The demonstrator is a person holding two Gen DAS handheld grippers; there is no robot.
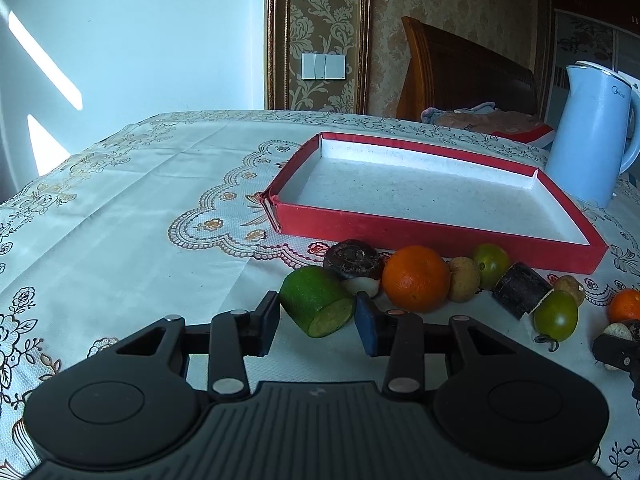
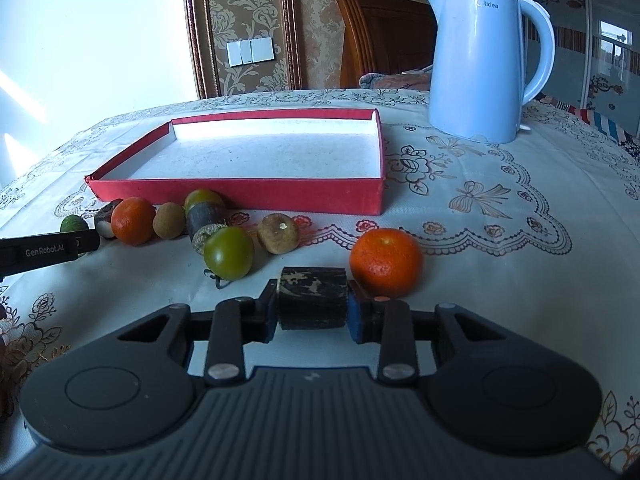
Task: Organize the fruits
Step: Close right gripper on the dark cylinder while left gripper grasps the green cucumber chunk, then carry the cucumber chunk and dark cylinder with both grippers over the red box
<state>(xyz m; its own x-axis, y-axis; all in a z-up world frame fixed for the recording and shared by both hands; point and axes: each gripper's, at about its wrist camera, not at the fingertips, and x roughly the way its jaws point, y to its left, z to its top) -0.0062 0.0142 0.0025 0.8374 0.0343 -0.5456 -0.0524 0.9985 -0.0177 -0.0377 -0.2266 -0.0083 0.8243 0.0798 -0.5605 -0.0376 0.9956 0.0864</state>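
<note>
Kettle behind red tray; fruits crowd front.

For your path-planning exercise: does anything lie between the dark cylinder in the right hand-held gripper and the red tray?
Nothing visible blocks it. The dark cylinder sits between the right hand-held gripper's pads; bare tablecloth leads to the red tray. A brown fruit lies left of that line, an orange right.

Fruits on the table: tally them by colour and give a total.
Orange fruits: 2
Green fruits: 3
Brown round fruits: 3
Dark cut pieces: 3
Total: 11
</note>
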